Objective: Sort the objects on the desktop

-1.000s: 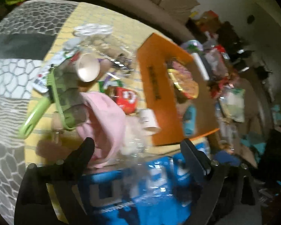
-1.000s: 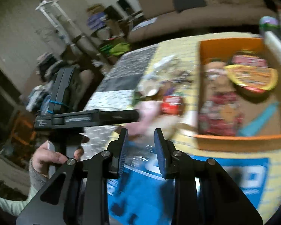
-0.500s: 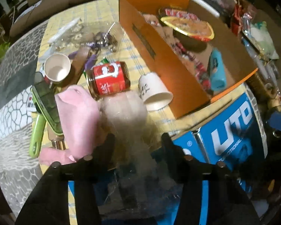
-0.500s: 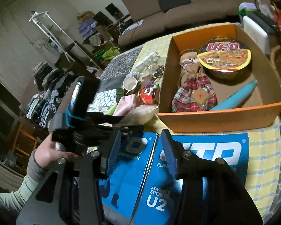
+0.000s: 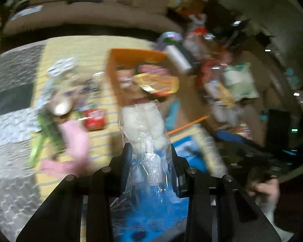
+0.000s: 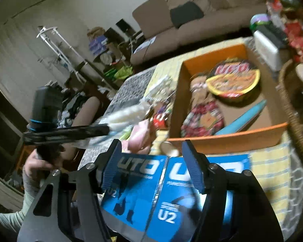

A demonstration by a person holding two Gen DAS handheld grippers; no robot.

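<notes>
Left gripper is clamped on a clear bag of white stuff, held up in the air and sticking out forward. Right gripper is spread wide with nothing in it, fingers pointing forward and down.

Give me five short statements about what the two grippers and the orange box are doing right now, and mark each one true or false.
1. The left gripper has its jaws shut on the clear bag of white stuffing. True.
2. The right gripper holds the blue packet. False: its jaws are open and empty, above the blue UTO packets.
3. The orange box is empty. False: it holds a noodle bowl, a plaid doll and a light blue item.
4. A red can lies on the yellow cloth outside the box. True.
5. The bag is already inside the box. False: it is held up in the left gripper.
</notes>
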